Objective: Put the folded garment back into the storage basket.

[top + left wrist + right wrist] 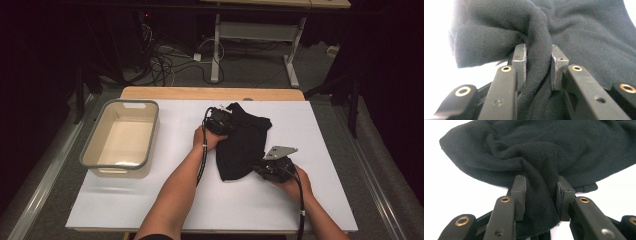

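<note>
1. We see a black cloth lying crumpled near the middle of the white table top, its far end bunched and its near end tapering toward the person's side.
2. Our left gripper sits at the far left corner of the cloth. In the left gripper view its jaws have drawn in on a thick fold of the cloth; the grey pads press the fabric from both sides, so the fold is pinched between them.
3. Our right gripper is at the near right edge of the cloth, its grey three-cornered plate tilted above it. In the right gripper view a gathered ridge of the cloth is clamped between the pads, with a loose flap hanging down between the arms of the jaws.
4. Both grips are narrow, held apart only by the thickness of the bunched fabric.
5. A beige tub with a grey rim stands on the left part of the table, well apart from the cloth and from both hands. We see its bare pale floor; nothing lies in it.
6. The cloth rests wholly on the table, outside the tub, between the two grippers.
</note>
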`<state>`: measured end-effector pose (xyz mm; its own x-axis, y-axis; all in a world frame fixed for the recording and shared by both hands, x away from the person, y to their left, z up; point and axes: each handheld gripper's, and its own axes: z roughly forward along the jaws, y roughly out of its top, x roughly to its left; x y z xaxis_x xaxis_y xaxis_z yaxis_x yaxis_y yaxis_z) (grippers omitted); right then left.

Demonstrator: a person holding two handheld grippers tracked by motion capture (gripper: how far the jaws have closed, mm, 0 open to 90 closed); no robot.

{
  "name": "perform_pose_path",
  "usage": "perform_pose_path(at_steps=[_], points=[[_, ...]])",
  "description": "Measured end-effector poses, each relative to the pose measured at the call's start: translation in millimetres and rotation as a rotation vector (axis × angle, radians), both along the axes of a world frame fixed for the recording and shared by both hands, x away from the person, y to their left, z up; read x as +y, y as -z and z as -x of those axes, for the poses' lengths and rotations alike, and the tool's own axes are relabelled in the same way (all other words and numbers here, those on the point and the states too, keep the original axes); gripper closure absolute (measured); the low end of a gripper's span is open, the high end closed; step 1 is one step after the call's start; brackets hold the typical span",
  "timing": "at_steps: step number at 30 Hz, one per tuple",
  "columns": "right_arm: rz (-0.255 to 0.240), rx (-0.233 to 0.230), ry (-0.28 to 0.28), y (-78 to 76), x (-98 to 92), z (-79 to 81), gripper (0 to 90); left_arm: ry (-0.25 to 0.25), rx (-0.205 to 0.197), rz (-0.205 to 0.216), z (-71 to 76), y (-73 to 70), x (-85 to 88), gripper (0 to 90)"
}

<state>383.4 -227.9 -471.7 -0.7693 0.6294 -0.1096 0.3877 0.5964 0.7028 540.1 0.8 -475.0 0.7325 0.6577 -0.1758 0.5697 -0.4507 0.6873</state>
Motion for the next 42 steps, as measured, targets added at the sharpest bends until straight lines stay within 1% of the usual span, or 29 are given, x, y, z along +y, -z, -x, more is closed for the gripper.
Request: perform_pose_path(at_steps=[1, 2, 3, 4, 5, 6, 7, 8, 9, 10, 11, 12, 13, 14, 15, 16, 17, 18, 20, 21, 23, 25, 26, 30, 32, 36, 38, 39, 42], points=[[-0.002, -0.002, -0.004, -0.5, -0.8, 0.1, 67.5, 0.007, -0.004, -0.003, -0.1, -0.3, 0.2, 72.8], [-0.015, -0.004, -0.005, -0.8, -1.2, 0.6, 67.7, 0.003, -0.007, 0.003, 0.4, -0.6, 0.3, 73.2], [-0.015, -0.004, -0.005, -0.8, -1.2, 0.6, 67.7, 0.008, -0.008, 0.010, 0.8, -0.8, 0.7, 73.2], [-0.046, -0.006, 0.002, -2.6, -2.7, 1.4, 68.0, 0.012, -0.018, 0.007, 1.7, -1.3, 0.3, 73.6], [-0.046, -0.006, 0.002, -2.6, -2.7, 1.4, 68.0, 0.011, -0.029, 0.005, 2.7, -2.6, 0.5, 73.6], [-0.069, -0.008, 0.004, -3.8, -3.4, 1.9, 68.1, 0.015, -0.034, 0.015, 3.2, -4.9, 1.5, 73.9], [-0.079, -0.014, 0.001, -5.2, -3.3, 2.8, 68.1, 0.019, -0.042, 0.010, 3.8, -6.8, 1.5, 74.0], [-0.068, -0.025, -0.001, -6.0, -2.7, 3.7, 68.2, 0.017, -0.061, 0.004, 5.1, -10.0, 1.4, 74.0], [-0.057, -0.037, -0.002, -7.4, -1.9, 5.2, 68.2, 0.018, -0.068, 0.022, 6.1, -13.5, 2.6, 74.1], [-0.061, -0.043, 0.000, -8.9, -1.7, 6.7, 68.3, 0.026, -0.074, 0.028, 7.1, -17.3, 3.6, 74.1], [-0.075, -0.065, 0.000, -13.1, -1.8, 9.6, 68.4, 0.025, -0.093, 0.011, 9.2, -21.2, 3.1, 74.1], [-0.075, -0.065, 0.000, -13.1, -1.8, 9.6, 68.4, 0.031, -0.110, 0.007, 11.1, -24.9, 3.2, 74.1], [-0.078, -0.081, 0.001, -15.5, -1.3, 11.0, 68.5, 0.038, -0.114, 0.009, 12.7, -29.4, 4.4, 74.1], [-0.087, -0.094, 0.000, -18.6, -0.2, 13.1, 68.5, 0.034, -0.125, 0.006, 14.0, -31.8, 4.9, 74.1], [-0.090, -0.099, -0.003, -20.2, 0.7, 14.1, 68.5, 0.035, -0.134, 0.009, 15.5, -36.0, 7.0, 74.1], [-0.092, -0.120, -0.007, -24.6, 4.6, 16.8, 68.6, 0.038, -0.133, 0.009, 16.1, -38.4, 8.4, 74.1], [-0.096, -0.129, -0.012, -26.9, 6.7, 18.0, 68.6, 0.036, -0.141, -0.002, 17.2, -41.5, 10.1, 74.1], [-0.096, -0.129, -0.012, -26.9, 6.7, 18.0, 68.6, 0.031, -0.148, -0.003, 18.4, -44.5, 12.1, 74.1], [-0.110, -0.148, -0.014, -33.3, 12.9, 21.4, 68.6, 0.033, -0.152, -0.007, 20.2, -50.4, 17.3, 74.1], [-0.110, -0.148, -0.014, -33.3, 12.9, 21.4, 68.6, 0.027, -0.158, -0.010, 21.2, -53.1, 19.6, 74.1], [-0.108, -0.167, -0.021, -38.3, 19.1, 23.2, 68.6, 0.025, -0.166, -0.014, 22.6, -58.5, 25.4, 74.1], [-0.107, -0.169, -0.025, -39.6, 21.3, 23.5, 68.6, 0.017, -0.171, -0.017, 24.3, -63.0, 30.6, 74.1], [-0.100, -0.177, -0.030, -42.1, 25.7, 24.2, 68.7, 0.014, -0.172, -0.013, 25.3, -64.9, 33.3, 74.1], [-0.095, -0.187, -0.041, -46.2, 33.6, 25.3, 68.6, 0.008, -0.180, -0.022, 29.3, -72.4, 43.7, 74.1], [-0.104, -0.186, -0.046, -48.9, 38.0, 25.2, 68.7, -0.001, -0.187, -0.032, 31.3, -76.3, 49.0, 74.1], [-0.113, -0.204, -0.059, -53.6, 49.1, 26.3, 68.7, -0.019, -0.198, -0.029, 35.3, -85.4, 61.1, 74.1], [-0.117, -0.210, -0.063, -55.7, 54.8, 26.9, 68.8, -0.022, -0.207, -0.041, 37.9, -89.9, 66.0, 74.1], [-0.128, -0.215, -0.071, -57.9, 60.2, 27.5, 68.8, -0.024, -0.211, -0.044, 39.2, -92.1, 68.6, 74.0], [-0.135, -0.224, -0.075, -59.8, 65.4, 28.6, 68.8, -0.036, -0.220, -0.048, 42.5, -97.3, 76.6, 74.0]])
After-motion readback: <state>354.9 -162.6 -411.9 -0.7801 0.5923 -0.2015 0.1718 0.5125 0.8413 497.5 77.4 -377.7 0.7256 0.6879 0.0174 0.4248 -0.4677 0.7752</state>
